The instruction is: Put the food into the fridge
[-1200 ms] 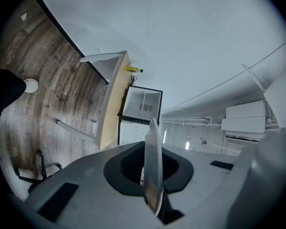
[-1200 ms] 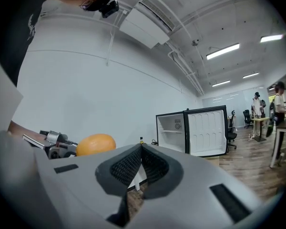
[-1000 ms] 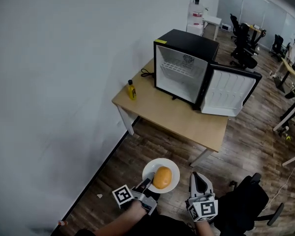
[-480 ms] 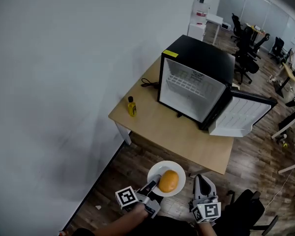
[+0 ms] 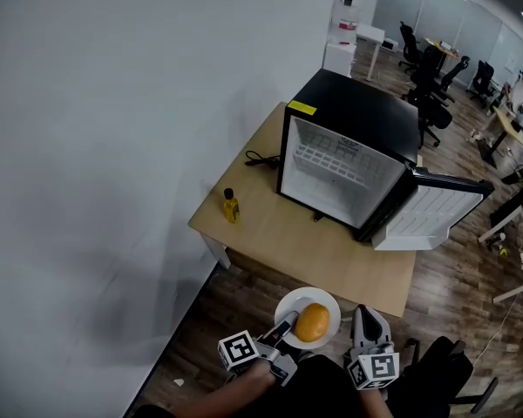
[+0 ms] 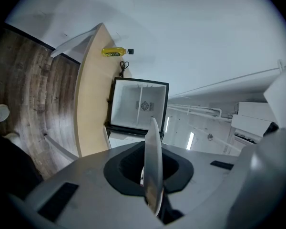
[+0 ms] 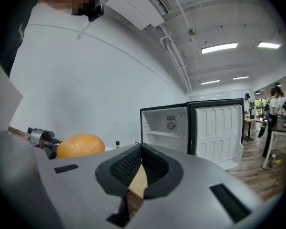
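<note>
Desk [image 5: 307, 244] w/ open fridge [image 5: 353, 124], bottle [image 5: 231, 206]

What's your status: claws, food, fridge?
Left claw shut on round white plate; round orange bun on it. Right claw shut, empty. Black mini fridge door open, nothing blocking.

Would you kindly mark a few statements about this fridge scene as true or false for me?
The fridge door stands open. True.
The left claw is shut on the white plate. True.
The bun lies inside the fridge. False: it sits on the plate.
The yellow bottle stands on the floor. False: it stands on the table, to the left of the fridge in the head view.
</note>
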The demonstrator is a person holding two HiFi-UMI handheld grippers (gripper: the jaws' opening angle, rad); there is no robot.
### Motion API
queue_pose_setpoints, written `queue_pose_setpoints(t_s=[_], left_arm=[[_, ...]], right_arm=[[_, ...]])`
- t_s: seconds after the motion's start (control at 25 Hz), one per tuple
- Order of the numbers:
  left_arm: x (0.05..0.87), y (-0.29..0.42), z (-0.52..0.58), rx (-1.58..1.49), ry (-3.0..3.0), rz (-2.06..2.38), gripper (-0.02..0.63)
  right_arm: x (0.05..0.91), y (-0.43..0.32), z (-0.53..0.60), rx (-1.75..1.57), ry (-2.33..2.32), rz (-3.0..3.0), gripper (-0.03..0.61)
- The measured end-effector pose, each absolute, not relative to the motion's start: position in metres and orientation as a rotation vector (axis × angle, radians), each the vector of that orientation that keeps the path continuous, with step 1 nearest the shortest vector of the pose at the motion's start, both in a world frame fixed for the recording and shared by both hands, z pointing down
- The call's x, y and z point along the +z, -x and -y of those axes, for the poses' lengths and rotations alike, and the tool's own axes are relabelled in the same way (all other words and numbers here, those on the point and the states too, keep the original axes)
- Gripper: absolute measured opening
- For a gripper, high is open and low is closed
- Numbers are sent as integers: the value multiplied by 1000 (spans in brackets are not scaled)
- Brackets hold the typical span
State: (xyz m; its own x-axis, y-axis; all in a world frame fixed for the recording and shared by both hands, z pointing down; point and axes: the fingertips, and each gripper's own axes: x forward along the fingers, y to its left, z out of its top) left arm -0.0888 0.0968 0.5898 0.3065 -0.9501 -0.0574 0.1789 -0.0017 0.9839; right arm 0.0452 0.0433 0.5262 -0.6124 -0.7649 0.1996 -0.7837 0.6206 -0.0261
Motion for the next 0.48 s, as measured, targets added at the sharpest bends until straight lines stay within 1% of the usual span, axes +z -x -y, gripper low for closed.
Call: queue_pose_setpoints(t_s=[0.48], left_arm=[[599,107,-53,-1092,-1213,881,21]], right_arm=[[526,-34,10,150,-1265,2709,60]])
